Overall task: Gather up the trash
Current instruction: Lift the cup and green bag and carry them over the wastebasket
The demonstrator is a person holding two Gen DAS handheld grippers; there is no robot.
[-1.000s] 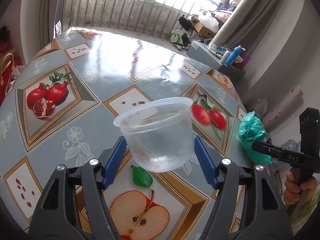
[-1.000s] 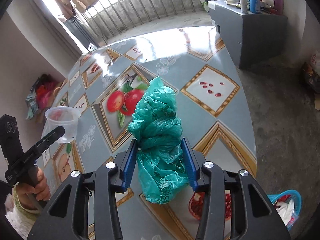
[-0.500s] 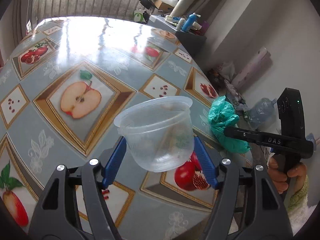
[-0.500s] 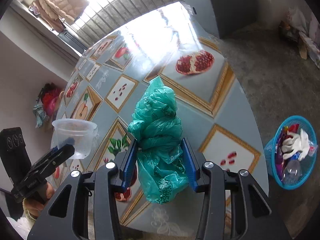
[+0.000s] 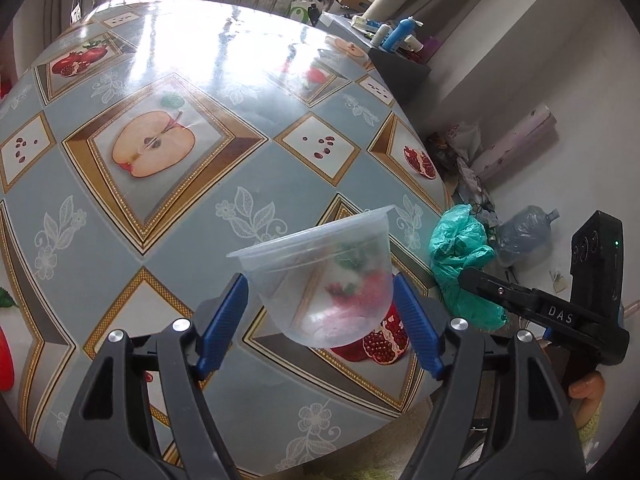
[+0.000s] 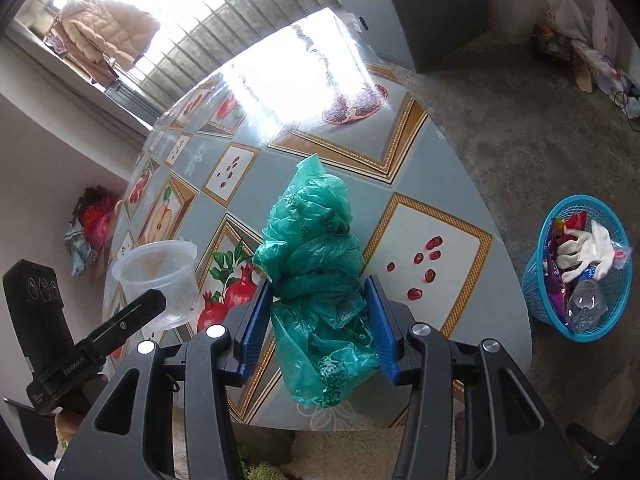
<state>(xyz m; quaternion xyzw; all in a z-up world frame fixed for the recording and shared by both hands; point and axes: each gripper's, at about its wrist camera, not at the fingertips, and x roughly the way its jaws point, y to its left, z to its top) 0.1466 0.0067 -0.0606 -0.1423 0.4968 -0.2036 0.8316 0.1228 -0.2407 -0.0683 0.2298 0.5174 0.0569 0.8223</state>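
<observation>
A clear plastic cup (image 5: 316, 256) hangs tilted above the fruit-patterned table (image 5: 240, 80), between the blue pads of my left gripper (image 5: 320, 292). The jaws are opening, with the pads still on the cup's sides. A crumpled green plastic bag (image 6: 316, 240) is clamped in my right gripper (image 6: 318, 282), over the table's near edge. The right wrist view also shows the cup (image 6: 160, 276) at the lower left. The bag (image 5: 460, 256) appears at the right in the left wrist view. A blue basket (image 6: 538, 296) holding several pieces of trash stands on the floor to the right.
Grey concrete floor (image 6: 520, 100) lies beyond the table's rounded edge. A dark cabinet (image 6: 432, 20) with bottles on it stands at the back. A large water bottle (image 5: 520, 232) and clutter lie by the wall. A person's hand (image 5: 584, 392) holds the right gripper's handle.
Both grippers swept across the table toward its near edge with their loads. The blue basket came into the right wrist view. The cup now leans over in the left jaws.
</observation>
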